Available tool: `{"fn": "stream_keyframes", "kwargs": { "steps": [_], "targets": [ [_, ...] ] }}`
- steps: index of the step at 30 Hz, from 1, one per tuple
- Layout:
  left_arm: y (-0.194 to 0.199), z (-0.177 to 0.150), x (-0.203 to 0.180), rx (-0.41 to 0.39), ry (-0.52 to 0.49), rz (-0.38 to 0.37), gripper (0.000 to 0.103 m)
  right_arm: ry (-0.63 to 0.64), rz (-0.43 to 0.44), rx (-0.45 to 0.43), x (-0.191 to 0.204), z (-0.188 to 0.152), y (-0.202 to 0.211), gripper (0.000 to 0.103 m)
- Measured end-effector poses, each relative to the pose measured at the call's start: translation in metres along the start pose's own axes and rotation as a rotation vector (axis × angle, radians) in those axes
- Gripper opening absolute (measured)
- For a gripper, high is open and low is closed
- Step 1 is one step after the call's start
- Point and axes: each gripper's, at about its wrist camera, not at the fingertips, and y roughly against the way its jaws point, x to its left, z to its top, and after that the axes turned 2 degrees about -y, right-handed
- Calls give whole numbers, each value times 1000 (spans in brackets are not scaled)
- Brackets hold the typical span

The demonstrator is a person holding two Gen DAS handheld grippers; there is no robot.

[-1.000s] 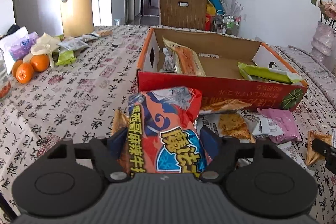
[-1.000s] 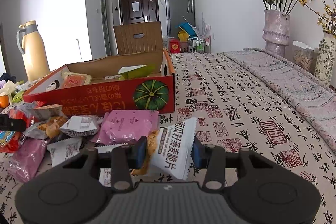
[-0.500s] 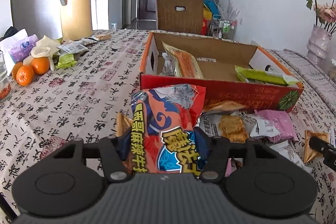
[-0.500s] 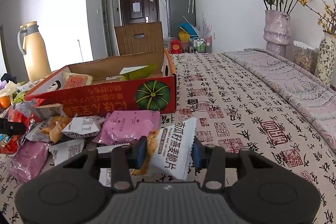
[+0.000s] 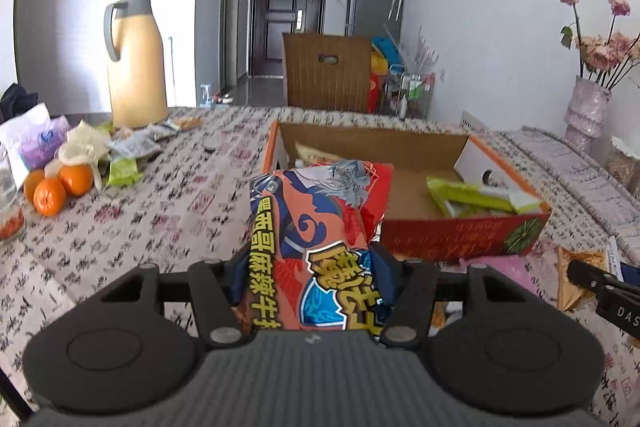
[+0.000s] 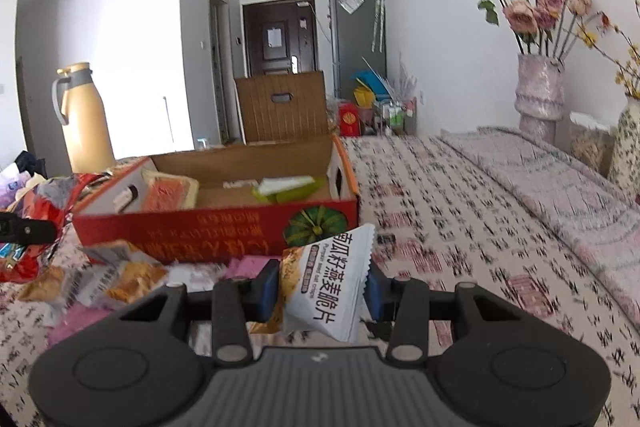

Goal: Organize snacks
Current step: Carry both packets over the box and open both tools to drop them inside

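Note:
My left gripper is shut on a large red and blue snack bag, held upright above the table in front of the open red cardboard box. My right gripper is shut on a small white snack packet, lifted off the table just before the same box. Inside the box lie a green packet and an orange packet. Loose snack packets lie on the table before the box. The right gripper's tip shows at the left wrist view's right edge.
A yellow thermos jug stands at the table's far left, with oranges, a purple pouch and small packets near it. Vases of dried flowers stand on the right by the wall. A brown chair back rises behind the table.
The left jaws narrowed onto the red and blue bag, then lifted it; the box now sits lower in view. The right gripper has risen with its white packet off the table.

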Motion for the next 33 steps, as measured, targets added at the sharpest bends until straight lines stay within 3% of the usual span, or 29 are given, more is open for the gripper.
{"fn": "stream_keyframes", "kwargs": {
  "steps": [19,33],
  "targets": [
    [-23,45,-19,-90,-43,-16,60,114,88,-128,41,61,-34,42],
    [-75,74,-34,-71,-69,16,60,146,116,-102,59,93,-94,42]
  ]
}}
